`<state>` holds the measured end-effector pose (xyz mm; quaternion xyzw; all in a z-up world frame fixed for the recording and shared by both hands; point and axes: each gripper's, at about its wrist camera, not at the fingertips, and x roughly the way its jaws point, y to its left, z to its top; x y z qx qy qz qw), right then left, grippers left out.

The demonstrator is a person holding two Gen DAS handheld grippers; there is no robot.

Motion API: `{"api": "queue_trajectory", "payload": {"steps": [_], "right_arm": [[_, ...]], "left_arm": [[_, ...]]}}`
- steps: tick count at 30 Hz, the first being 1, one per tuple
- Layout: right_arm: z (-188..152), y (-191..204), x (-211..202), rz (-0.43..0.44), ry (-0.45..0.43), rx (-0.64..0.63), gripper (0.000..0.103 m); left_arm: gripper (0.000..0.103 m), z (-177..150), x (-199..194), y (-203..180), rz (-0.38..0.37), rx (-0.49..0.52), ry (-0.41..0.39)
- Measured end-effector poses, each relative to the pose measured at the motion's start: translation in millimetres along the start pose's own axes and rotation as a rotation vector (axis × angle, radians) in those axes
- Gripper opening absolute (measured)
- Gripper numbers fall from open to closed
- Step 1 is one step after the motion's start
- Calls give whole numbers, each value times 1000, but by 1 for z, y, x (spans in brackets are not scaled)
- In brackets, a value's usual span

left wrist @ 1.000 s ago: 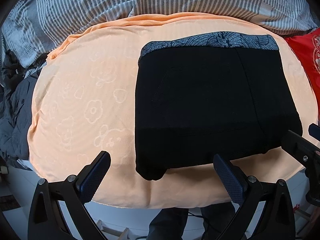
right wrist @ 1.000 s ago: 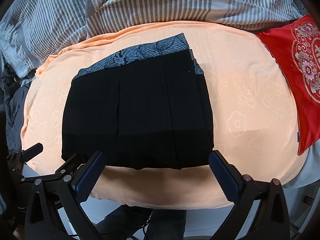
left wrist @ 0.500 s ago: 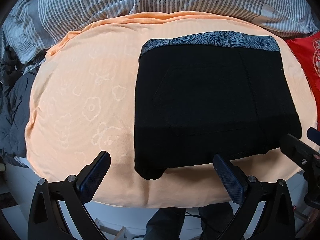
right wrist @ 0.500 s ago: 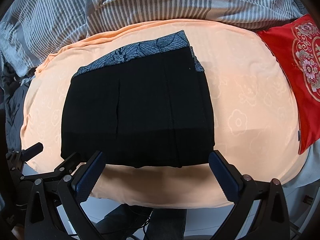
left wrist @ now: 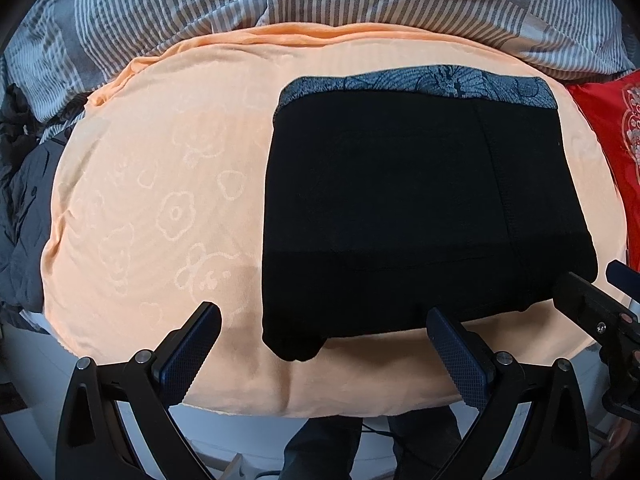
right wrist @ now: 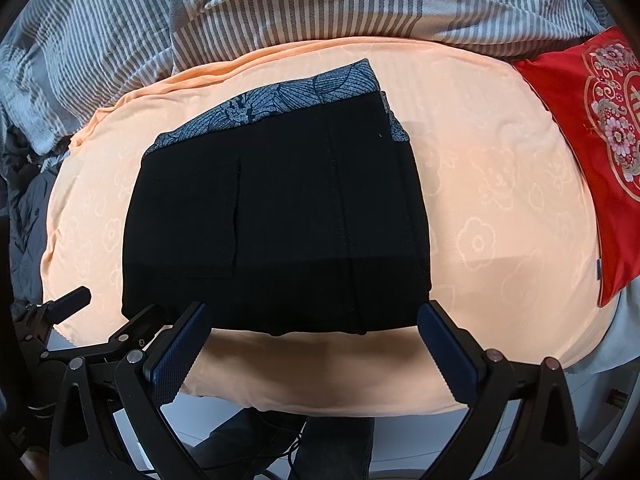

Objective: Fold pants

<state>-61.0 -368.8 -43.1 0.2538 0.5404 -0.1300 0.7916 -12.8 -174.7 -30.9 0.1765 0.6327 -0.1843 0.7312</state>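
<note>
The black pants [left wrist: 420, 208] lie folded into a flat rectangle on the orange blanket [left wrist: 168, 200], with a grey patterned waistband [left wrist: 420, 82] along the far edge. They also show in the right wrist view [right wrist: 276, 224]. My left gripper [left wrist: 320, 350] is open and empty, held just off the near left corner of the pants. My right gripper [right wrist: 312, 346] is open and empty, held just off the near edge of the pants. Neither gripper touches the fabric.
A striped grey duvet [left wrist: 280, 4] is bunched behind the blanket. A red embroidered cushion [right wrist: 592, 152] lies to the right. Dark grey clothing [left wrist: 24, 208] is piled at the left. The blanket's front edge [right wrist: 320, 392] drops to the floor.
Both grippers have drawn back slightly from the folded pants. The pants have not moved.
</note>
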Motion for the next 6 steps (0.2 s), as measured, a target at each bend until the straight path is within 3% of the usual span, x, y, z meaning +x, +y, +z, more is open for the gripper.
{"api": "queue_trajectory", "payload": {"steps": [6], "right_arm": [[1, -1, 1, -1, 4, 4, 103]], "left_arm": [[103, 1, -3, -2, 0, 22, -24]]}}
